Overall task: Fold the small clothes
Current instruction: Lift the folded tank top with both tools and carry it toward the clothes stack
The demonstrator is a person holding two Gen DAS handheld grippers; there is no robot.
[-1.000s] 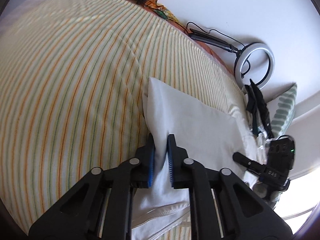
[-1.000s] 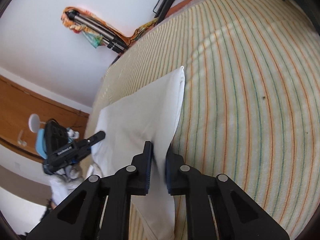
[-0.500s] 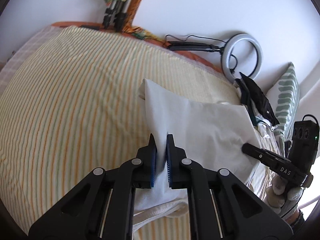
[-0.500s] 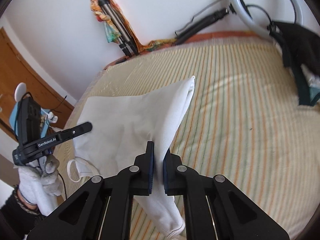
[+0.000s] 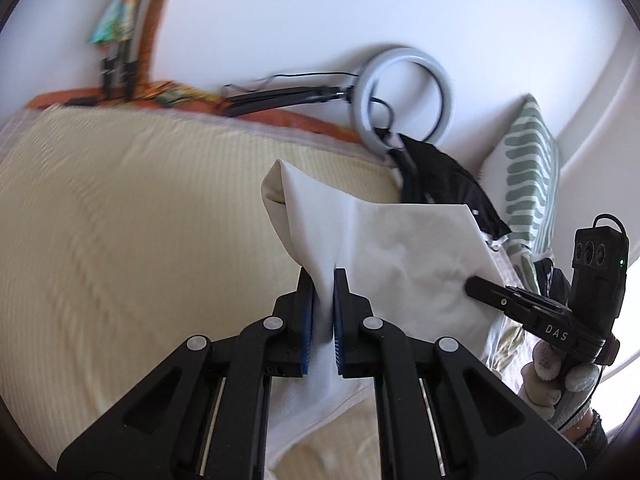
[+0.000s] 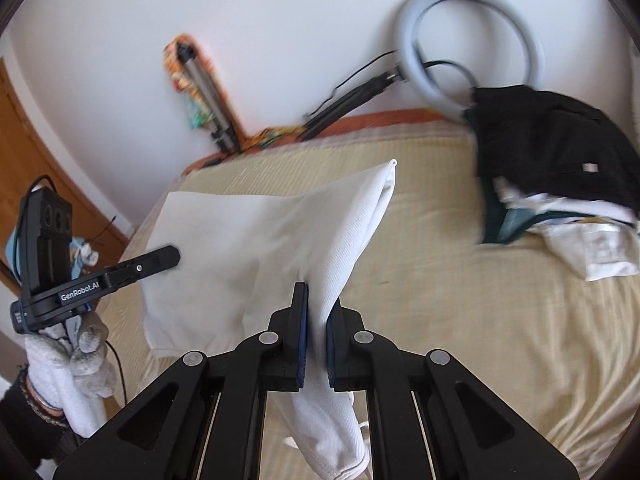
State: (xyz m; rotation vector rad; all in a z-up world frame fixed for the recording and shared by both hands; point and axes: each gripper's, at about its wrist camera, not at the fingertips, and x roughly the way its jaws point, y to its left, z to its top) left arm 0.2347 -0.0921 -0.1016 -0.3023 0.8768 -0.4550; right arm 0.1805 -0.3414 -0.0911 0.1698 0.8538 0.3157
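Both grippers hold a white garment up over the bed.

The left gripper [image 5: 323, 300] has its jaws clamped on one bunched edge of the garment [image 5: 400, 248], and the right gripper [image 6: 316, 312] has its jaws clamped on the opposite edge, so the cloth [image 6: 248, 240] hangs stretched between them above the striped bed [image 6: 480, 320]. A loose end droops below each grip. A pile of black and white clothes [image 6: 560, 168] lies on the bed near the wall, beside a ring light [image 6: 472, 40]. A green-patterned pillow [image 5: 528, 176] leans at the bed's far corner.
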